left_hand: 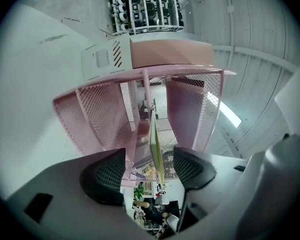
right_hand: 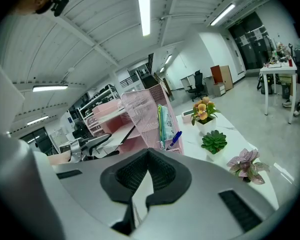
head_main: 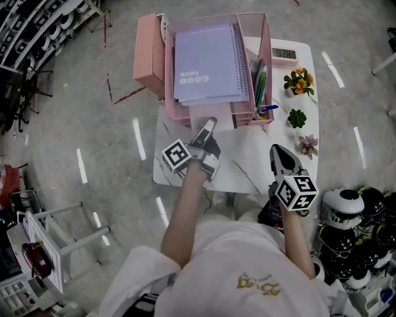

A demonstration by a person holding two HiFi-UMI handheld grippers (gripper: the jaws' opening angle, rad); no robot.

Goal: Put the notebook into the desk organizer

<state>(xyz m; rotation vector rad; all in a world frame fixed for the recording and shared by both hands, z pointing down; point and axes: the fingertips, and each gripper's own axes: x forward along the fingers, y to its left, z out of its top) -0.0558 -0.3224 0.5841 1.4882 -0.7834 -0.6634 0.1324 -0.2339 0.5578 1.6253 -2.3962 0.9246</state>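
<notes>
White table (head_main: 251, 167); notebook (head_main: 204, 61) in organizer (head_main: 268, 35), beyond left gripper (head_main: 208, 125)

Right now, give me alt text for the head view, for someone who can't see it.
A lilac spiral-bound notebook rests inside a pink wire-mesh desk organizer on a white table. The left hand-held gripper, jaws open, points at the organizer's near edge; the right hand-held gripper, shut and empty, hangs nearer the person.

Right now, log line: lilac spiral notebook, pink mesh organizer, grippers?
lilac spiral notebook: in pink mesh desk organizer | left gripper: open, at organizer's front edge | right gripper: shut, empty, above white table
</notes>
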